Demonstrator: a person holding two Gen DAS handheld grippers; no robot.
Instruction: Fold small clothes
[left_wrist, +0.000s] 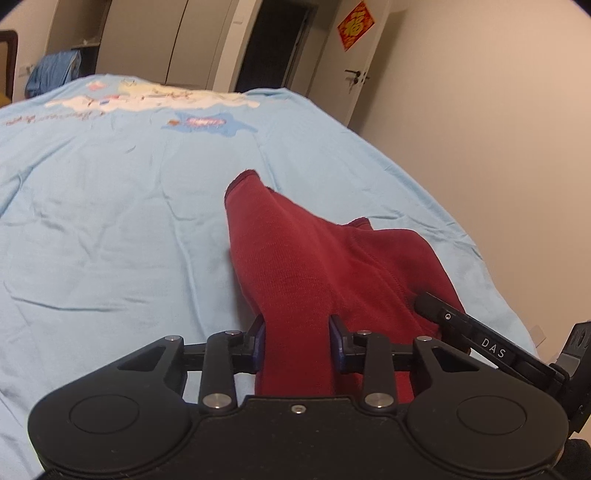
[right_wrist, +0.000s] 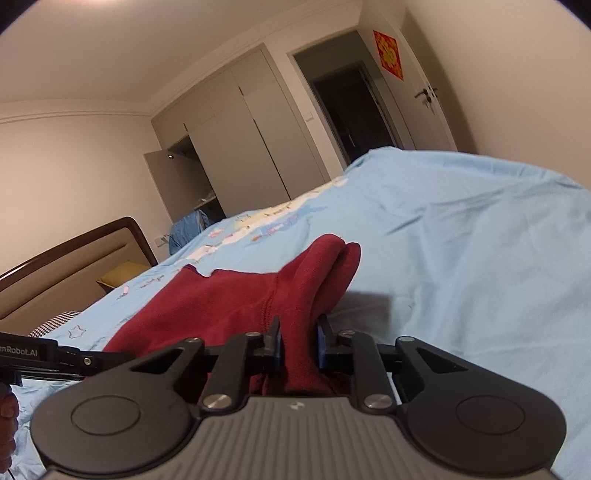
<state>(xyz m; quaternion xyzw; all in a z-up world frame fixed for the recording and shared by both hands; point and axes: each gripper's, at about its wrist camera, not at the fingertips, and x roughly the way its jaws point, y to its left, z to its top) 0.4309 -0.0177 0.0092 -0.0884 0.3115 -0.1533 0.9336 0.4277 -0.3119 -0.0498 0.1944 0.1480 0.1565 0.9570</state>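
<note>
Headboard (right_wrist: 55, 258) cut off at edge

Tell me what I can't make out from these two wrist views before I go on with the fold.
- Red garment: its type and full outline; in both views the gripper bodies cover its near part.
- Left gripper, right gripper: fabric hides the pad contact.
- Grey smear, right wrist view: blurred, unidentifiable.
- Bed sheet print: too small to read.
</note>
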